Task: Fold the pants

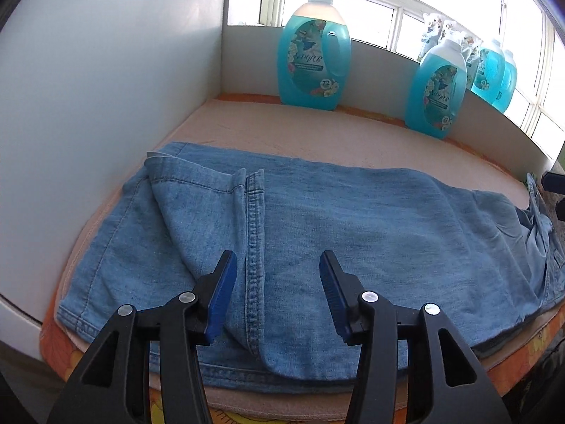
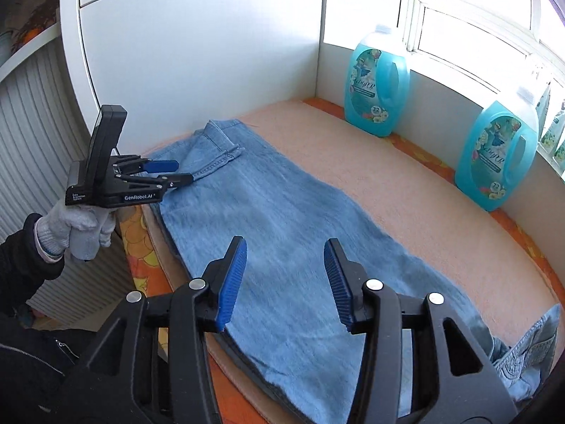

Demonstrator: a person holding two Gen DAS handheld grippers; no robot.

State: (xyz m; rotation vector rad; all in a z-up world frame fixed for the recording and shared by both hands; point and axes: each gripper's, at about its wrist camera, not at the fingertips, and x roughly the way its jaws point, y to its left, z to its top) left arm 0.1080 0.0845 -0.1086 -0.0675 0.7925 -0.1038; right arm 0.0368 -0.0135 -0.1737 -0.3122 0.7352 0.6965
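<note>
- The left gripper (image 1: 278, 265) hangs with its jaws spread wide and nothing between them, above the hem end of the jeans (image 1: 317, 229); a blue ribbed pad (image 1: 224, 296) lines each finger.
- From the right wrist camera, the left gripper (image 2: 176, 173) shows at the near left edge of the surface, beside the leg hem, held by a hand in a white knit glove (image 2: 76, 228); its fingers stand apart.
- The right gripper (image 2: 285, 268) is likewise wide open and holds nothing, poised over the middle of the jeans (image 2: 275, 233).
- The light-blue denim jeans lie flat and lengthwise along the near edge of the surface, one leg on top of the other, hems at the left by the white panel (image 1: 106, 88), the waist end bunched at the right.
- At the hem end, the upper leg is folded back at a slant, so that a stitched seam (image 1: 254, 254) runs down the middle.
- A peach towel (image 1: 317, 134) lies under the jeans, over an orange patterned cover (image 2: 141, 236).
- Two blue detergent bottles (image 1: 312, 53) (image 1: 436, 88) stand at the back against a low white wall below the window (image 1: 441, 0), well apart from the jeans; further blue bottles (image 1: 494, 70) stand behind the wall.
</note>
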